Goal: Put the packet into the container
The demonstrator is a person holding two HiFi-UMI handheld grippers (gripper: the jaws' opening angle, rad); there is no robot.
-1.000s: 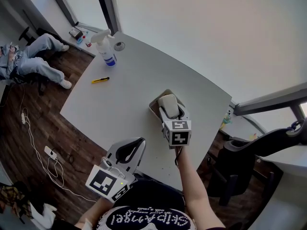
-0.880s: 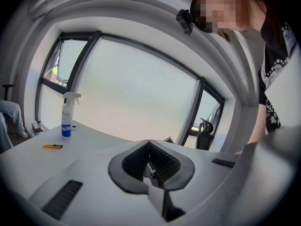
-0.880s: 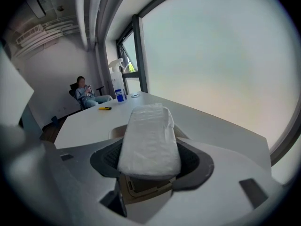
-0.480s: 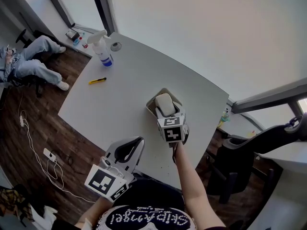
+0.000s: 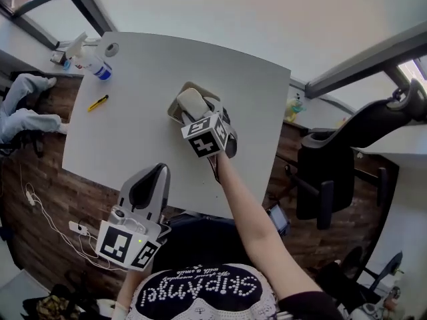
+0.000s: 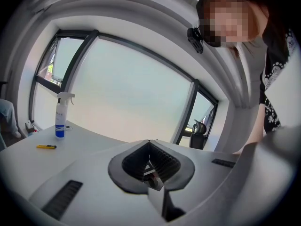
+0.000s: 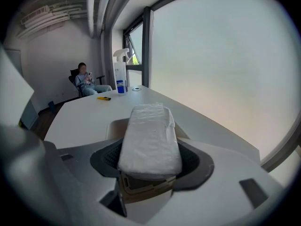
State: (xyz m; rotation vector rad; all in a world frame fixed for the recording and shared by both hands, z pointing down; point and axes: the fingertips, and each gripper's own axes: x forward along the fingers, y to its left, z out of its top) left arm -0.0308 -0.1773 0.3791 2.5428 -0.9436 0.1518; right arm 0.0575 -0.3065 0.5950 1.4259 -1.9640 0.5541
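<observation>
The right tongs (image 7: 149, 166) are closed on the white packet (image 7: 150, 135), gripping its near end from both sides, so that it points away along the jaws. The packet hangs right over the open beige container (image 5: 173, 114), which stands on the white desk (image 5: 147, 72) near its middle; whether the packet touches the rim I cannot tell. The left tongs (image 6: 149, 145) are held off the desk's near edge, jaws pressed together with nothing between them. Far across the desk stands a spray bottle (image 5: 93, 62), a yellow cutter (image 5: 98, 103) lying near it. A black chair (image 5: 333, 172) stands beside the desk
</observation>
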